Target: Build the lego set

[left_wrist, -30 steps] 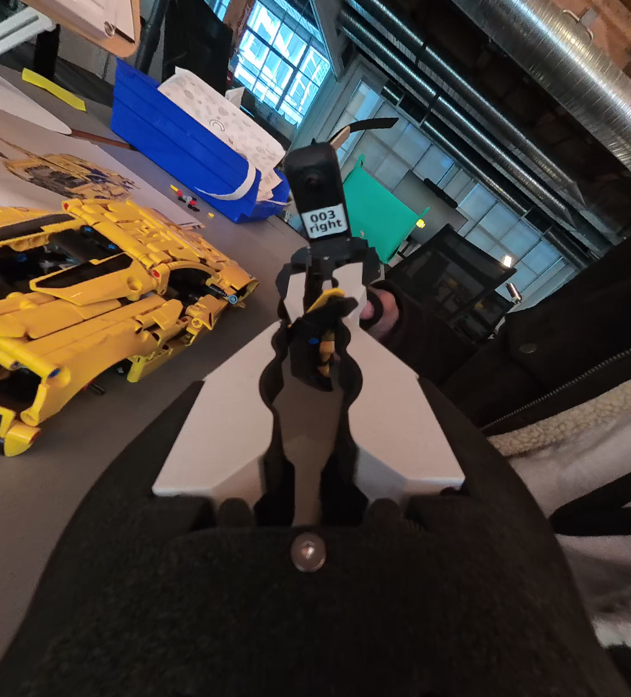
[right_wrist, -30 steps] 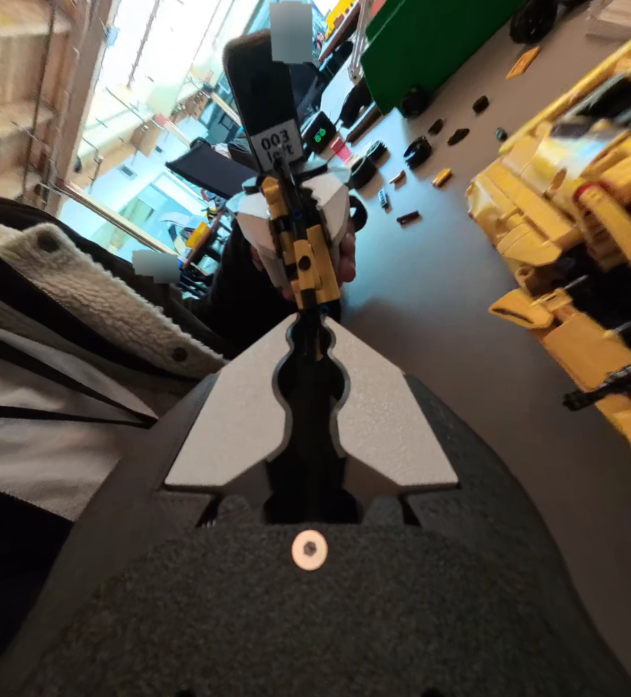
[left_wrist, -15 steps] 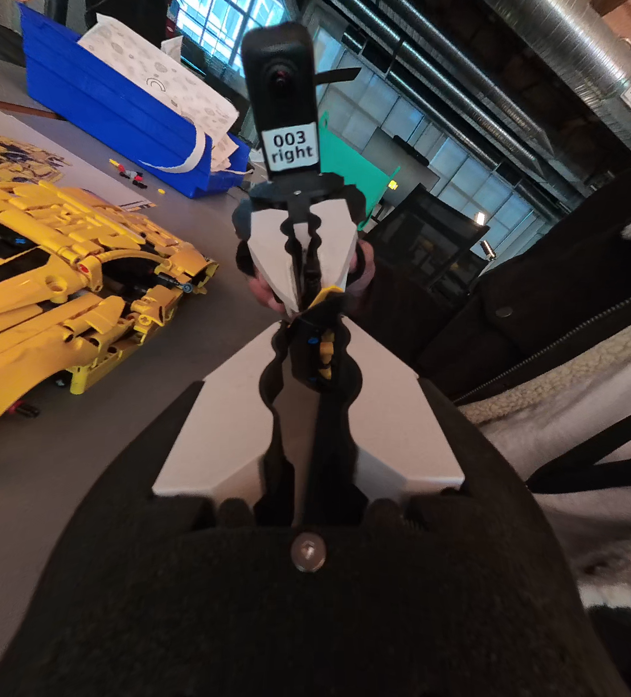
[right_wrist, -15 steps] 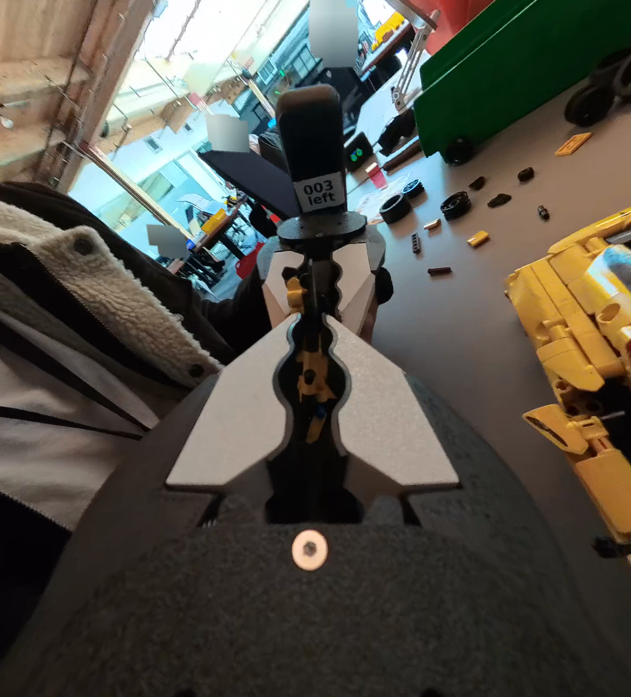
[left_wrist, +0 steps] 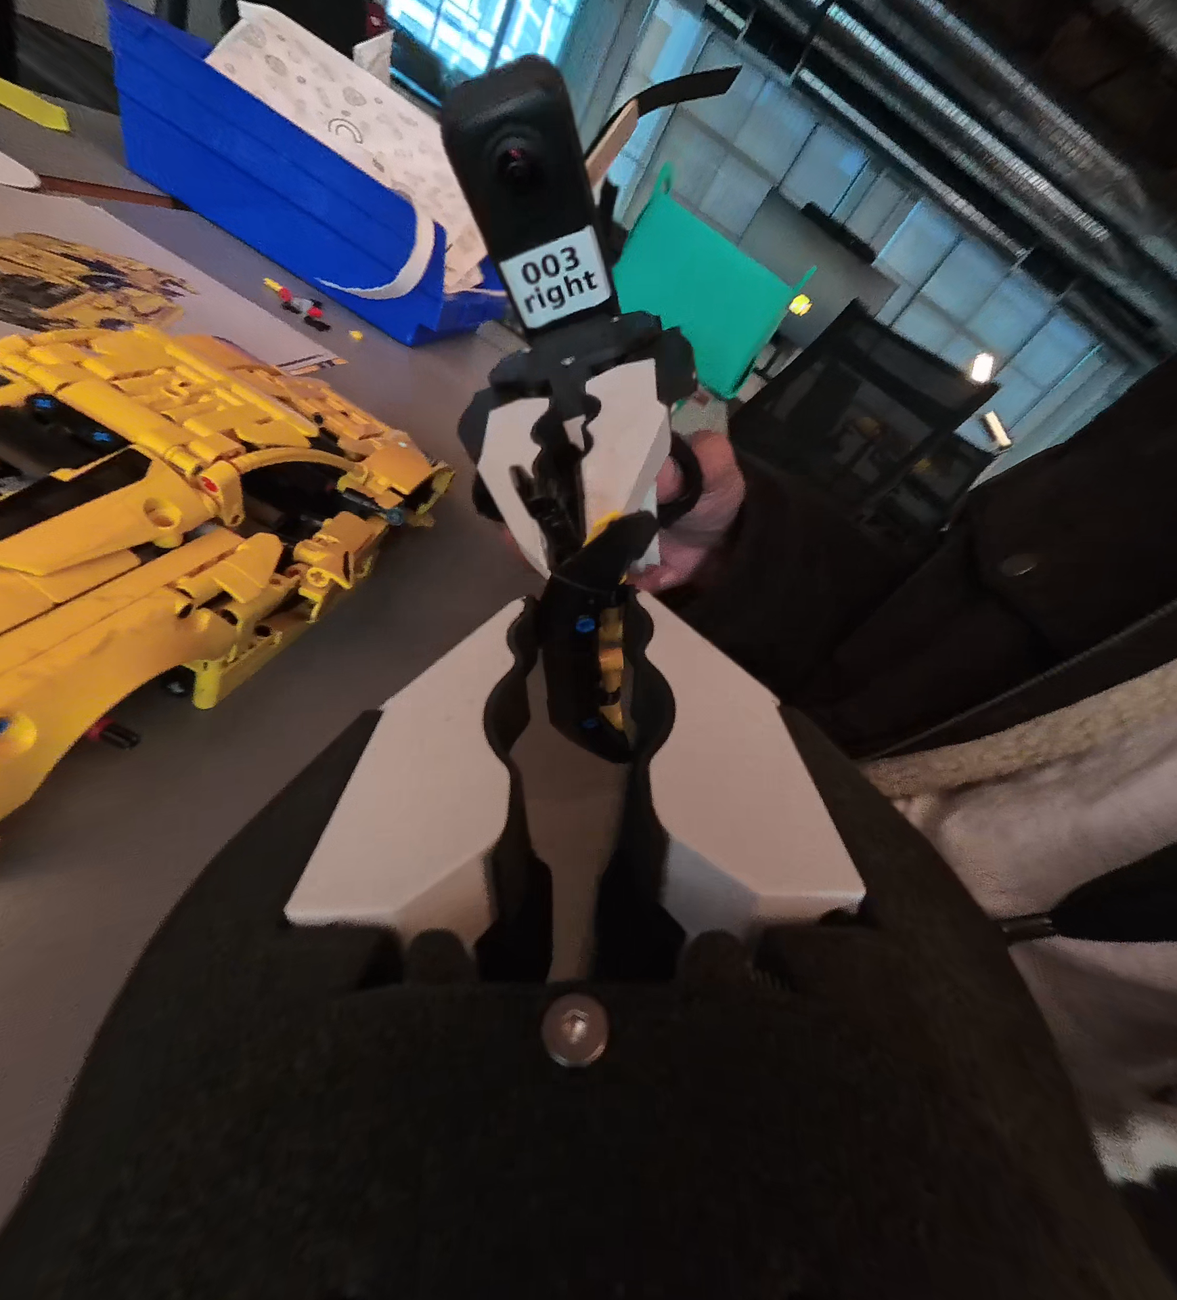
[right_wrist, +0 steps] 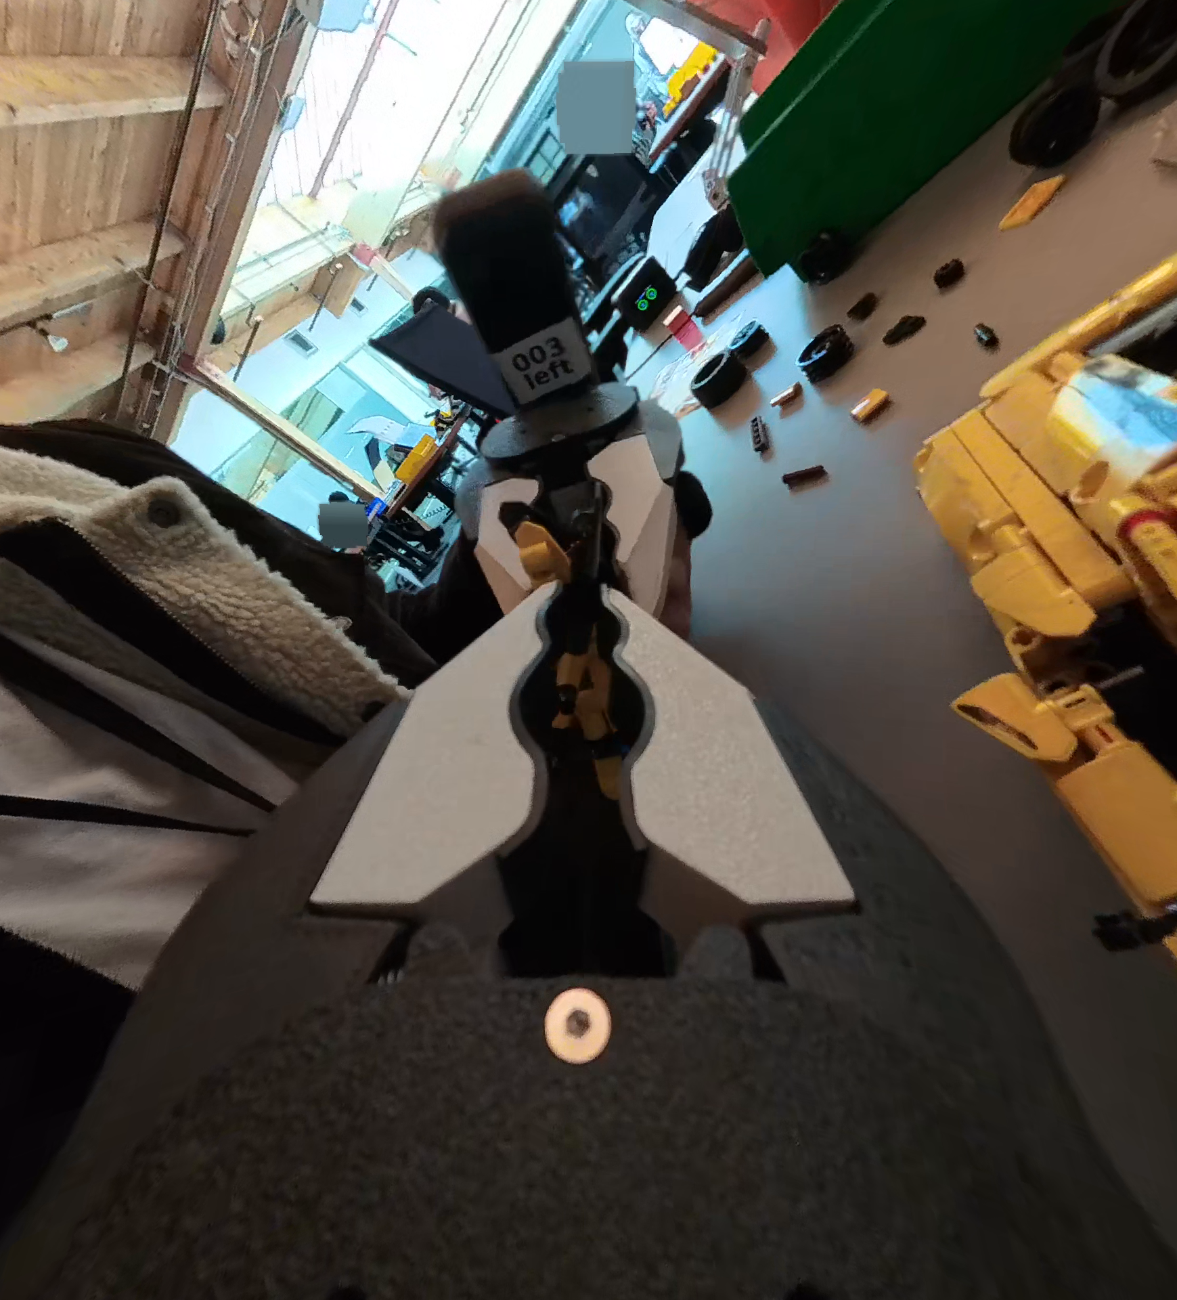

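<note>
- The large plastic brick-built car body is bright yellow with black openings and small blue and red pins.
- The small brick sub-assembly is black and yellow with blue pin ends.
- The faceted gripper fingers are white with wavy black inner pads.
- The rectangular plastic bin is deep blue and holds white paper patterned with grey spots.
- The flat table top is plain grey.
- The loose rubber tyres are black.
- The big plastic crate is dark green.
</note>
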`<move>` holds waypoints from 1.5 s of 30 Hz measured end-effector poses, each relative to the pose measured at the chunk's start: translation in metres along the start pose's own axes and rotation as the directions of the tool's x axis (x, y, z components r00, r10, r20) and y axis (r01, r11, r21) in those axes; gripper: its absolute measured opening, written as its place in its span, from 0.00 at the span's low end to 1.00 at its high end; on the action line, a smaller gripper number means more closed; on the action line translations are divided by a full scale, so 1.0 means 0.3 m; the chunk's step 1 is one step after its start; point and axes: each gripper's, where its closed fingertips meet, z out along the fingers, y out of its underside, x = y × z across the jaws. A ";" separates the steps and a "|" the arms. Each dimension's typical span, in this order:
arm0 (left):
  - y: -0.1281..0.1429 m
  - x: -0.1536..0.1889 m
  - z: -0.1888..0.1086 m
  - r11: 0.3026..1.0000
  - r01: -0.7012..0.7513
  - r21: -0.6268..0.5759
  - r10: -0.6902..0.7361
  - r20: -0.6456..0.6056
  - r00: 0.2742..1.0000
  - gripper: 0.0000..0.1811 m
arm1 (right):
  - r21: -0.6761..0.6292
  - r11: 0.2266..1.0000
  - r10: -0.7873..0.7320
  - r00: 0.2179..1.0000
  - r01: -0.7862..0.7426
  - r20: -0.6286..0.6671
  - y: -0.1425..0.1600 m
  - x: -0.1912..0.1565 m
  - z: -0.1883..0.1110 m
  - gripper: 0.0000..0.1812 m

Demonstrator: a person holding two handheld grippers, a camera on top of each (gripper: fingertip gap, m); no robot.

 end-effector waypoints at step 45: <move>-0.042 0.025 -0.031 0.963 0.259 0.067 -0.241 -0.206 0.948 0.12 | 0.111 0.987 -0.114 0.993 0.113 0.005 -0.046 -0.019 -0.008 0.04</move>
